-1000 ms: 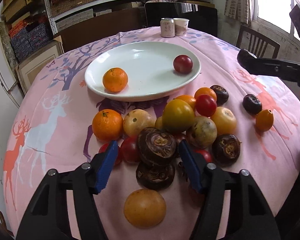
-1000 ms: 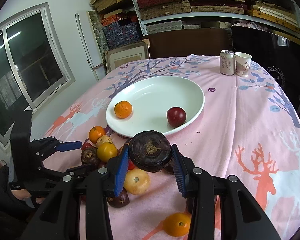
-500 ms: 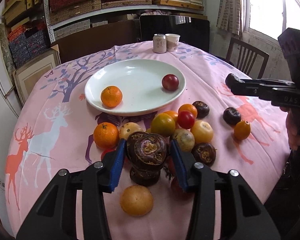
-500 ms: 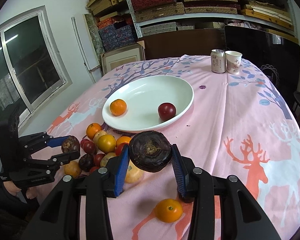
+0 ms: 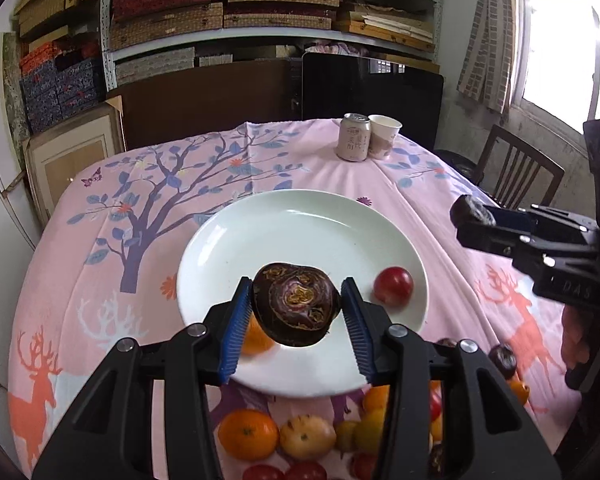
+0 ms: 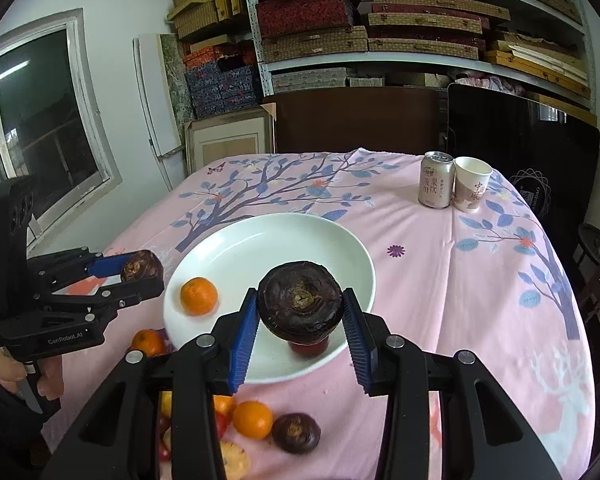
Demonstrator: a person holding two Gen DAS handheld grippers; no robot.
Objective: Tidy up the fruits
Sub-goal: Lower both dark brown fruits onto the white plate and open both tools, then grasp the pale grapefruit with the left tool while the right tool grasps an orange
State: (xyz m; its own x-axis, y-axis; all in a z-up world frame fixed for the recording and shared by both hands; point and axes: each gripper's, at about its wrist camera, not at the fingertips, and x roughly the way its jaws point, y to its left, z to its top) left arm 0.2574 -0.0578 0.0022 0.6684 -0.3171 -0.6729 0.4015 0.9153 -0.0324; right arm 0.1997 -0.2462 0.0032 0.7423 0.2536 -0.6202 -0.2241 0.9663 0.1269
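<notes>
Left claw [image 5: 296, 312]: pressed onto a dark purple fruit [image 5: 296, 310], which is held above the white plate [image 5: 236, 236].
Right claw [image 6: 300, 314]: pinched on a second dark fruit [image 6: 300, 304], carried over the plate's near rim.
Loose fruits [image 5: 248, 434]: heaped on the surface [image 5: 80, 264], nearer than the plate.
Plate contents: an orange [image 6: 199, 296] and a red fruit [image 5: 393, 291] are seen inside.
Far edge: a can [image 6: 435, 185] is stood just beside a paper cup [image 6: 471, 189].

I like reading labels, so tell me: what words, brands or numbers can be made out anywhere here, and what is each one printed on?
"GenRoboLAI", as far as it reads, in white on the side of the left gripper.
"DAS", raised letters on the side of the right gripper.
The can carries Chinese characters, too small to read surely.
The paper cup carries red characters, also not legible.
</notes>
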